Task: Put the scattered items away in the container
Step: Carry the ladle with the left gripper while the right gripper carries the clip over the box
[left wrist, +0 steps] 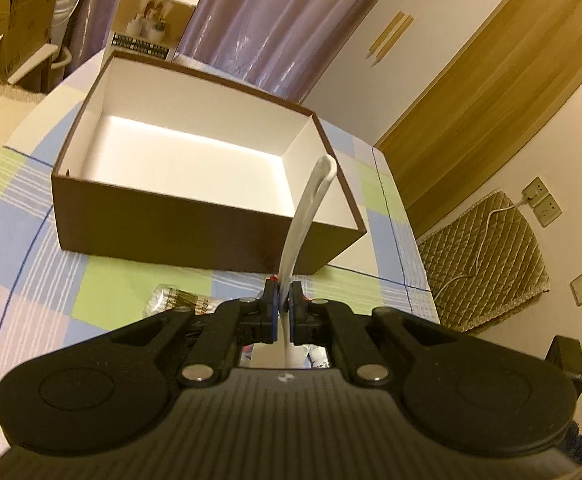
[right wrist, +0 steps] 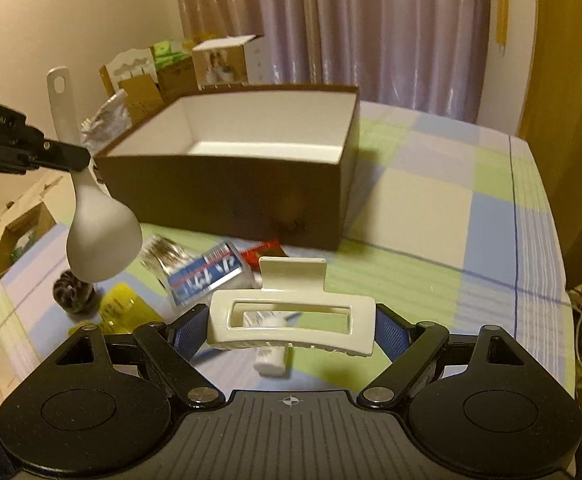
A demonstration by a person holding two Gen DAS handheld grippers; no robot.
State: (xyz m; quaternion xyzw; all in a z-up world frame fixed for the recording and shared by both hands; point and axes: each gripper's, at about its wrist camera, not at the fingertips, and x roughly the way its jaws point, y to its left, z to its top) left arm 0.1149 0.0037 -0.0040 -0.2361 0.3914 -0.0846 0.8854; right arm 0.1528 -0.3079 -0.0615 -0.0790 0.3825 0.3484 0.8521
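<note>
left hand-held gripper clenched on white spoon | right hand-held gripper grasped cream hair clip | brown box ahead, packets scattered before it on checked cloth

From my right wrist view I can read "Robot.AI" in white on the black body of the left hand-held gripper, its first letters cut off at the frame edge. The blue and white packet on the bed carries print too blurred to read.
</note>
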